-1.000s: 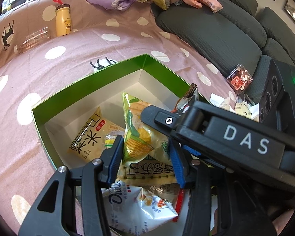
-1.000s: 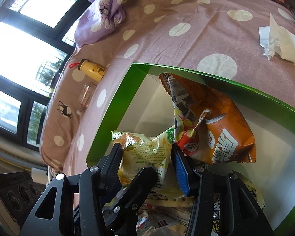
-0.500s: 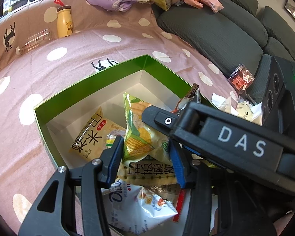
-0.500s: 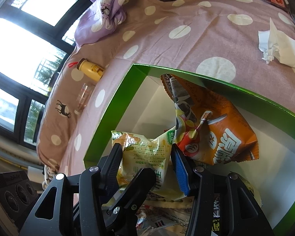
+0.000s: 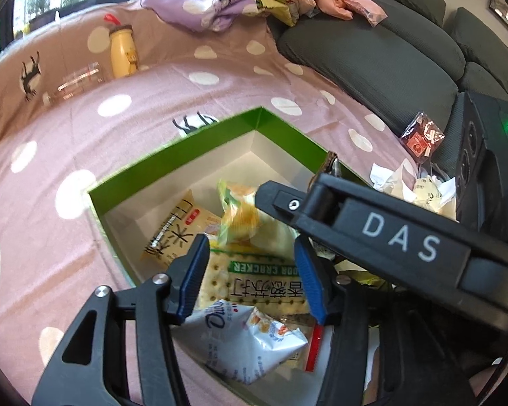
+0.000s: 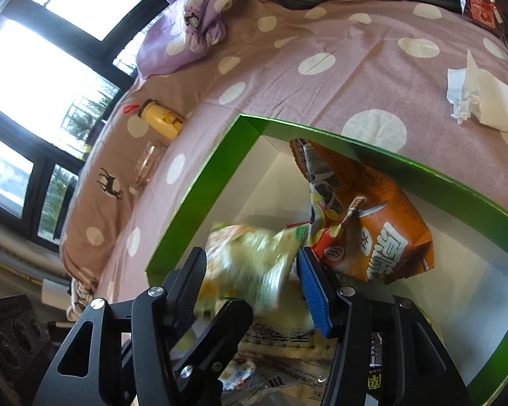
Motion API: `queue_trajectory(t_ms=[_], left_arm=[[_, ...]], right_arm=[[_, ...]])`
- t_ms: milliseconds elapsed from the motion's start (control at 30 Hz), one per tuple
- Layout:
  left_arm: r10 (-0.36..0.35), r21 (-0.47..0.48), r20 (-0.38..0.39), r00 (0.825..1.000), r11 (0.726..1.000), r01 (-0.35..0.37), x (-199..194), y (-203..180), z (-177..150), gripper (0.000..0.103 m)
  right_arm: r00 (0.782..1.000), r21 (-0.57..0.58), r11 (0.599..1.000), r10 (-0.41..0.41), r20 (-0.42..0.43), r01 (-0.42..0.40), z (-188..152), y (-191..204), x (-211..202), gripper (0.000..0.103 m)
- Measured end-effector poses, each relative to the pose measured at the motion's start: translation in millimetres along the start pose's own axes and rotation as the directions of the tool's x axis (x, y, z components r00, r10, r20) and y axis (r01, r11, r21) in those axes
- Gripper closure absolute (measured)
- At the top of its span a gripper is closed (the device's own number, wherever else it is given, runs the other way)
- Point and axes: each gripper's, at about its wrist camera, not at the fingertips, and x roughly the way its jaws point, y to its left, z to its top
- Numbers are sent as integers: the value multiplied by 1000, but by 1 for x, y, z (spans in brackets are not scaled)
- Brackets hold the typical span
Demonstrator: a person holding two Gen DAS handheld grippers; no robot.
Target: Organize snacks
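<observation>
both tongs, left (image 5: 250, 274) and right (image 6: 252, 286), just opened; the corn bag (image 6: 250, 264) dropped free into the green box (image 5: 172, 155), blurred mid-fall. another snack stowed.

Both claws tilt steeply downward with jaws just opened, the left claw (image 5: 250, 274) crossing beneath the right claw (image 6: 252, 282), whose body reaches over it.
</observation>
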Motion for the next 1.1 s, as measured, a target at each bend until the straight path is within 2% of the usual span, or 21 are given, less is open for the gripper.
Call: queue_trajectory(t_ms=[133, 200, 267, 333, 433, 500, 533, 667, 867, 1100], left_arm=[[15, 14, 24, 1000, 1000, -16, -11, -1, 1, 42], [40, 20, 39, 998, 999, -40, -16, -2, 1, 35], [65, 17, 56, 996, 998, -66, -21, 0, 2, 22], [62, 19, 68, 996, 998, -64, -27, 3, 0, 14], [89, 13, 85, 992, 996, -91, -36, 8, -3, 13], [125, 6, 96, 988, 992, -126, -43, 13, -7, 7], [142, 1, 105, 984, 990, -143, -48, 17, -9, 0], [156, -46, 139, 978, 987, -151, -60, 29, -19, 1], [107, -112, 142, 984, 989, -92, -69, 40, -24, 1], [82, -155, 129, 988, 986, -62, -75, 48, -28, 1]], right_arm=[[999, -22, 1000, -11, 32, 11, -1, 4, -9, 39], [999, -31, 999, -18, 48, 20, -2, 6, -14, 37], [998, -33, 999, -23, 59, 25, -1, 7, -17, 35], [998, -48, 998, -30, 62, 33, -2, 10, -18, 33], [997, -72, 996, -56, 61, 60, -4, 16, -18, 28], [995, -92, 993, -73, 69, 79, -8, 22, -20, 24], [994, -105, 991, -78, 72, 85, -9, 26, -20, 23], [990, -146, 983, -101, 97, 115, -18, 40, -29, 17], [984, -193, 971, -114, 135, 139, -29, 55, -41, 13], [973, -215, 955, -171, 152, 202, -38, 66, -43, 13]])
